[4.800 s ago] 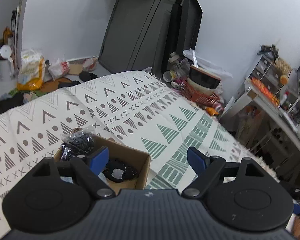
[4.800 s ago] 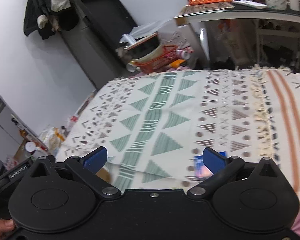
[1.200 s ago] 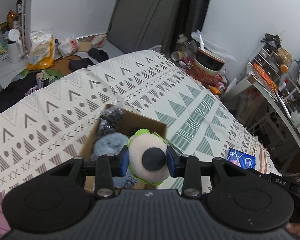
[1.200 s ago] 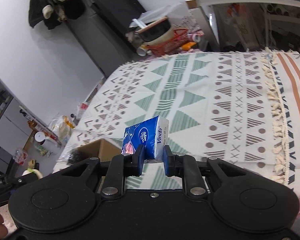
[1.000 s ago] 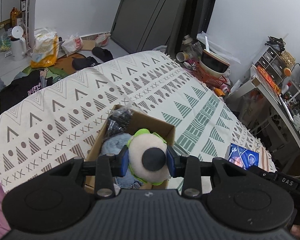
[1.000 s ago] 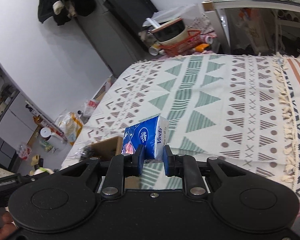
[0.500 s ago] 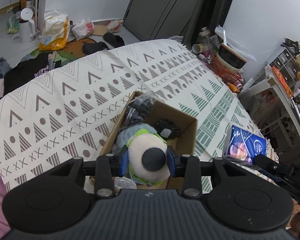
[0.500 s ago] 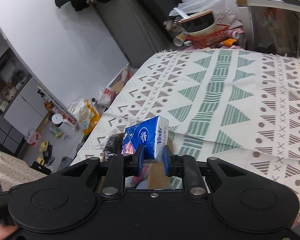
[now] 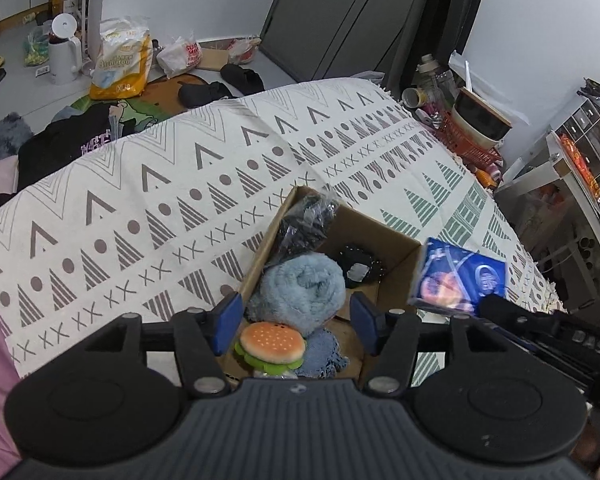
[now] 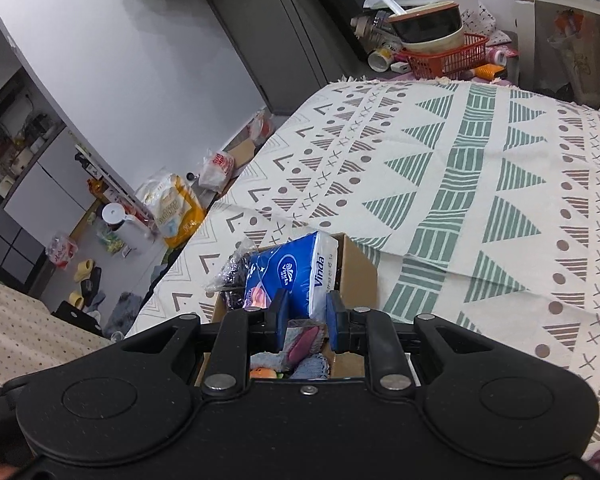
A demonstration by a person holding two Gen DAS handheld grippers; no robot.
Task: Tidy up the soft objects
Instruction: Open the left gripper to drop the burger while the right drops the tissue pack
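While my two grippers hang over it, the patterned blanket [image 9: 148, 184] covers the bed and carries the cardboard box [image 9: 396, 248], which stands open-topped on the cloth. Inside the box, a rolled blue fluffy towel [image 9: 304, 292] lies against the near left wall, with a black item in clear wrap [image 9: 304, 224] at the far corner and a second small black item [image 9: 358, 266] on the box floor to its right.

My right gripper [image 10: 306, 318] is clamped on the blue Vinda tissue pack [image 10: 290, 272], holding it above the box; in the left wrist view the pack sits just beside the box's right wall.

My left gripper [image 9: 296, 320] has its fingers spread wide and holds nothing. The burger plush [image 9: 272, 342] lies below them in the near end of the box, touching the towel.
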